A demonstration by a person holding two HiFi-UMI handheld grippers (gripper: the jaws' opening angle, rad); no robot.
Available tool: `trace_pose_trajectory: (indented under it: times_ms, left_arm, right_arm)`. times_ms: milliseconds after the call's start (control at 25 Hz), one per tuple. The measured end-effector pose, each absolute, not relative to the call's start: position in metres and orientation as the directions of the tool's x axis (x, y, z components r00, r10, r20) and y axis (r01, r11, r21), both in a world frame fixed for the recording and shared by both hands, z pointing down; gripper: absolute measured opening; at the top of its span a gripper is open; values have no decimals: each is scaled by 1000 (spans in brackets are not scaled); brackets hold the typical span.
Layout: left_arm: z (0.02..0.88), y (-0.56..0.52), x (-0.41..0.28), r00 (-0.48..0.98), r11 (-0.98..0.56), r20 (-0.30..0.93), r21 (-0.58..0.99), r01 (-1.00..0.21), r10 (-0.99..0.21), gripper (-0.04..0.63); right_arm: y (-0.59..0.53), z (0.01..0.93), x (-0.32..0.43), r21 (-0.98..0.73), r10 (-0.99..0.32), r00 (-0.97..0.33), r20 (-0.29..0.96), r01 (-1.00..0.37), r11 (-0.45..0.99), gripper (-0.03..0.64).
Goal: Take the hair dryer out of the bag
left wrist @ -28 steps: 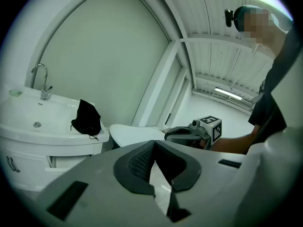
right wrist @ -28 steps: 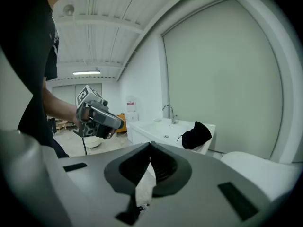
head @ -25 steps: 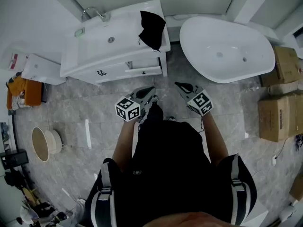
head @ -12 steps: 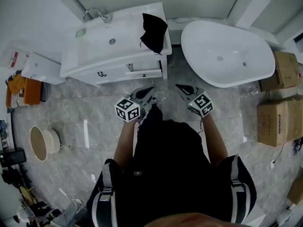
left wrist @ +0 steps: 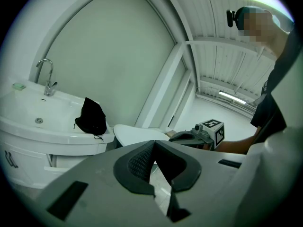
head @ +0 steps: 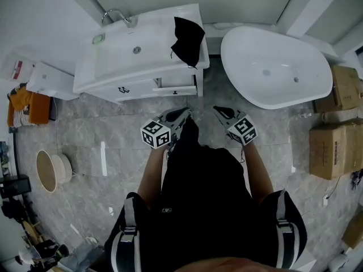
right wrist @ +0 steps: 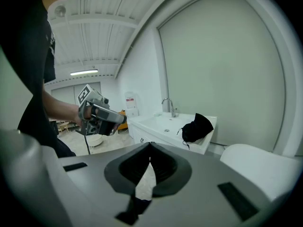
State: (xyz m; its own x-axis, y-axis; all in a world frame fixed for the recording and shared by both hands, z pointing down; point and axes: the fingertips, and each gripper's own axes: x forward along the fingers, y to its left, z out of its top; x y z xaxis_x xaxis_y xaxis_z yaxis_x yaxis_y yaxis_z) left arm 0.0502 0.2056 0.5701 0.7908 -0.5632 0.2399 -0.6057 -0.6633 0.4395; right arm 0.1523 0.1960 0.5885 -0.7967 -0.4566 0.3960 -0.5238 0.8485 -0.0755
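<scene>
A black drawstring bag (head: 188,40) lies on the right end of the white washbasin cabinet (head: 113,67); it also shows as the bag (left wrist: 91,118) in the left gripper view and the bag (right wrist: 196,127) in the right gripper view. No hair dryer is visible. My left gripper (head: 185,114) is shut and empty, held in the air in front of the cabinet, well short of the bag. My right gripper (head: 217,110) is shut and empty too, beside it. In its own view the left gripper (left wrist: 154,143) has jaws closed tip to tip; the right gripper (right wrist: 150,145) likewise.
A white bathtub (head: 275,69) stands right of the cabinet. A tap (head: 116,16) rises at the basin's back. Cardboard boxes (head: 338,146) are stacked at the right. A toilet (head: 48,81) and a round wooden stool (head: 51,171) are at the left on the marble floor.
Both grippers have sunk slightly lower in the head view; the cabinet and bathtub have shifted a little as the head moved. Jaws stay shut.
</scene>
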Motion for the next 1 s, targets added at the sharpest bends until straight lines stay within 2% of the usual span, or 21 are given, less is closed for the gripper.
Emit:
trace_pose_trajectory:
  times_ms: [480, 1000]
  left_arm:
    - [572, 143, 24, 791, -650, 212, 470, -597, -573, 15]
    - [593, 52, -5, 792, -614, 240, 521, -593, -561, 15]
  right_arm:
    - [137, 586, 117, -43, -432, -792, 431, -496, 867, 58]
    - [55, 609, 76, -20, -368, -775, 514, -439, 898, 58]
